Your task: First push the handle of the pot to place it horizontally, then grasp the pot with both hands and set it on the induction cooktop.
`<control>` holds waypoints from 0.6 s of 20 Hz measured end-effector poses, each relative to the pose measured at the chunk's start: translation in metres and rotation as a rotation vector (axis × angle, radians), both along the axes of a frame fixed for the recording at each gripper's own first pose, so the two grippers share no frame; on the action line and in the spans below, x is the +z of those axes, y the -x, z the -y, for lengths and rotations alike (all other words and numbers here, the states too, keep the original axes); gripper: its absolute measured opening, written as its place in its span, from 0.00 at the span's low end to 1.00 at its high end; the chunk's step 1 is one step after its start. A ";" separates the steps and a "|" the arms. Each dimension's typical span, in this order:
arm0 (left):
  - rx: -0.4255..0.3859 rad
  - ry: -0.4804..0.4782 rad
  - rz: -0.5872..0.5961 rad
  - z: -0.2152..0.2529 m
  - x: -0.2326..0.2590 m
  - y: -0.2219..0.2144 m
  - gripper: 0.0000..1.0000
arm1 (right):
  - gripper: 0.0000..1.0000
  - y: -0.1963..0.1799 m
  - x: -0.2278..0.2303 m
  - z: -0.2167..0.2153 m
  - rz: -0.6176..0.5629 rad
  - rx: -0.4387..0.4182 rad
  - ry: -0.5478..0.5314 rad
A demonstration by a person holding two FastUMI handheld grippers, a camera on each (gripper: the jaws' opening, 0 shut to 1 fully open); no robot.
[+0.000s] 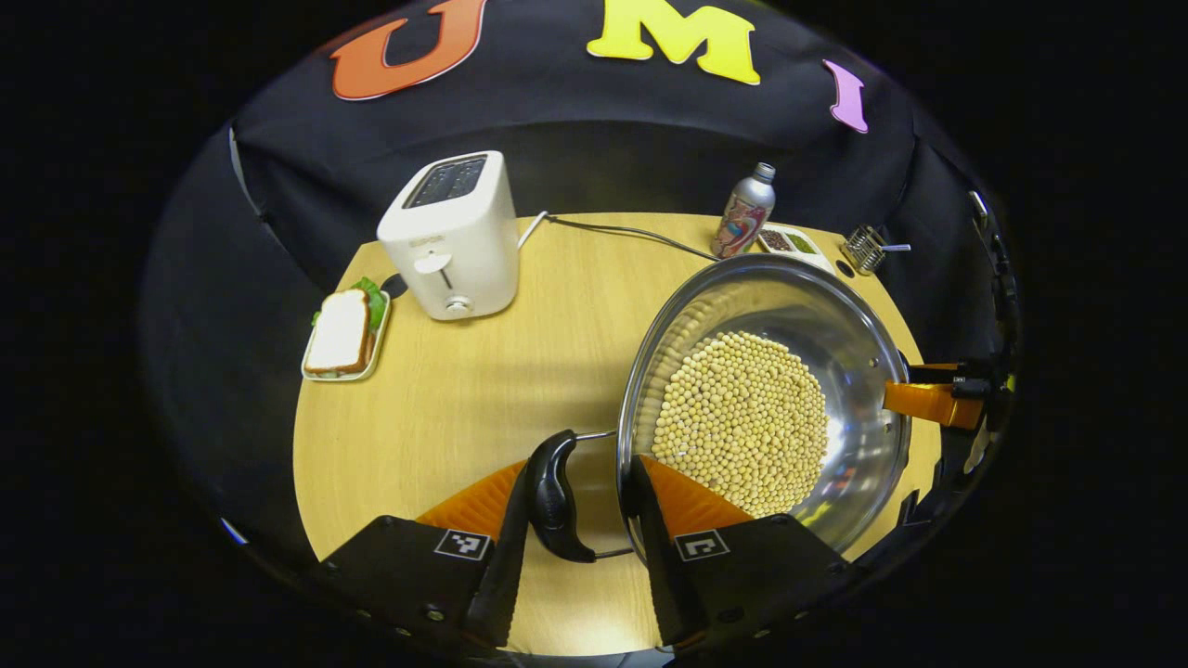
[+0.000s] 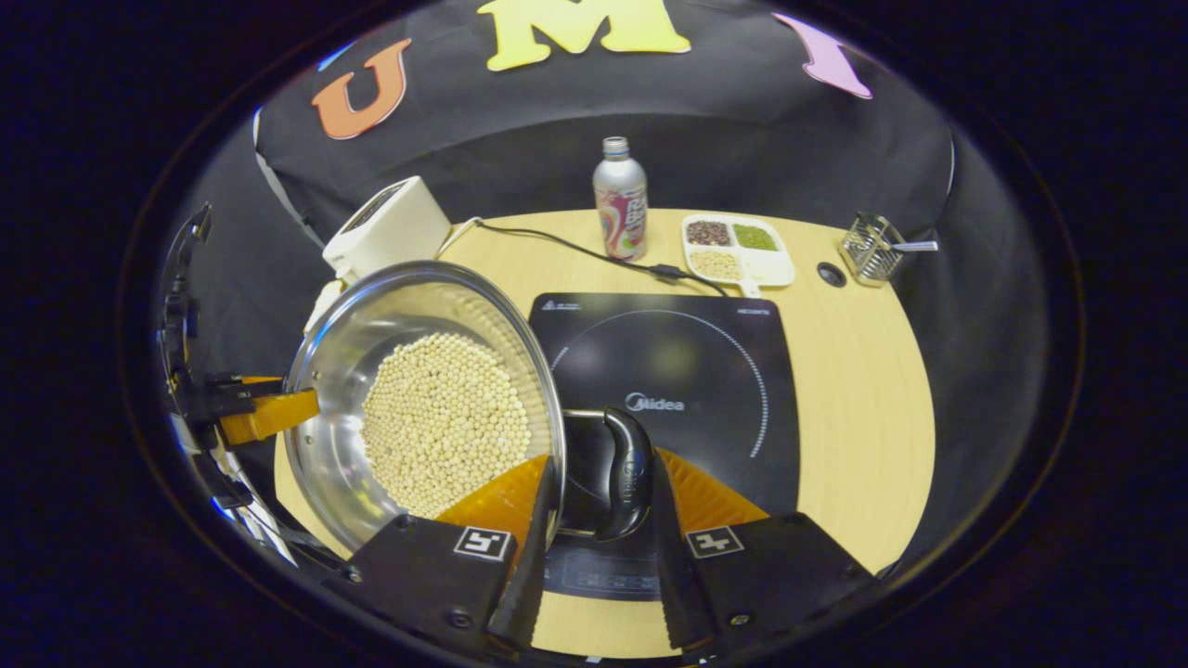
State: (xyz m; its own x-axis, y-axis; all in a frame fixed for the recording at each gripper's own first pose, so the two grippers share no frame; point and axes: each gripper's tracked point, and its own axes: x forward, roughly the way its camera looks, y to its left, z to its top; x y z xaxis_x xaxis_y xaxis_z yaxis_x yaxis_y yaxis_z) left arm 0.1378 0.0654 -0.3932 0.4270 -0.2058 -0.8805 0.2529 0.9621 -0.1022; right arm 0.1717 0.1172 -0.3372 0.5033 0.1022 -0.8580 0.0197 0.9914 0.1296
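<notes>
A steel pot (image 1: pixel 863 371) with pale soybeans (image 1: pixel 742 422) in it hangs between both grippers. My left gripper (image 1: pixel 587 484) is shut on the pot's black left handle (image 1: pixel 554 496), one finger outside the handle and the other inside the pot wall. My right gripper (image 2: pixel 603 475) is shut the same way on the right handle (image 2: pixel 629 473). In the right gripper view the pot (image 2: pixel 334 371) sits left of the black induction cooktop (image 2: pixel 705 371), overlapping its left edge. Each view shows the other gripper at the pot's far side.
On the wooden table (image 1: pixel 464 399) stand a white toaster (image 1: pixel 453 237) and a sandwich on a plate (image 1: pixel 345 332) at the left. Behind the cooktop are a bottle (image 2: pixel 620 198), a divided tray of beans (image 2: pixel 738 249), a wire holder (image 2: pixel 868 246) and a cable (image 2: pixel 575 249).
</notes>
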 end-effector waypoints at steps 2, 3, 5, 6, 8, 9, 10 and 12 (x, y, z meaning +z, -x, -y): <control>-0.015 0.008 0.001 0.020 0.003 0.000 0.57 | 0.52 0.001 0.002 0.020 0.001 -0.012 0.005; -0.023 0.012 0.001 0.029 0.003 -0.001 0.57 | 0.52 0.001 0.001 0.030 0.000 -0.016 0.007; -0.029 0.021 -0.006 0.048 0.001 -0.001 0.57 | 0.53 0.003 0.001 0.049 -0.005 -0.025 0.007; -0.031 0.024 -0.010 0.057 0.002 -0.002 0.57 | 0.53 0.003 0.001 0.058 -0.007 -0.027 0.009; -0.041 0.026 -0.008 0.076 0.002 -0.003 0.57 | 0.52 0.002 0.002 0.077 -0.004 -0.032 0.016; -0.043 0.026 -0.010 0.084 0.001 -0.004 0.57 | 0.52 0.000 0.002 0.085 -0.004 -0.032 0.020; -0.043 0.028 -0.011 0.092 -0.001 -0.005 0.57 | 0.52 -0.001 0.002 0.094 -0.004 -0.031 0.023; -0.038 0.033 -0.017 0.108 0.000 -0.006 0.57 | 0.53 -0.006 0.002 0.112 -0.005 -0.028 0.028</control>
State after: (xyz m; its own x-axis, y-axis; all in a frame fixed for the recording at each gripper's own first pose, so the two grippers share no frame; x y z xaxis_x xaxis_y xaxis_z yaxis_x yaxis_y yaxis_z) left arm 0.1437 -0.0429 -0.3935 0.4032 -0.2502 -0.8803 0.2872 0.9479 -0.1379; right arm 0.1772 0.0052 -0.3354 0.5017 0.0639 -0.8627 0.0485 0.9936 0.1017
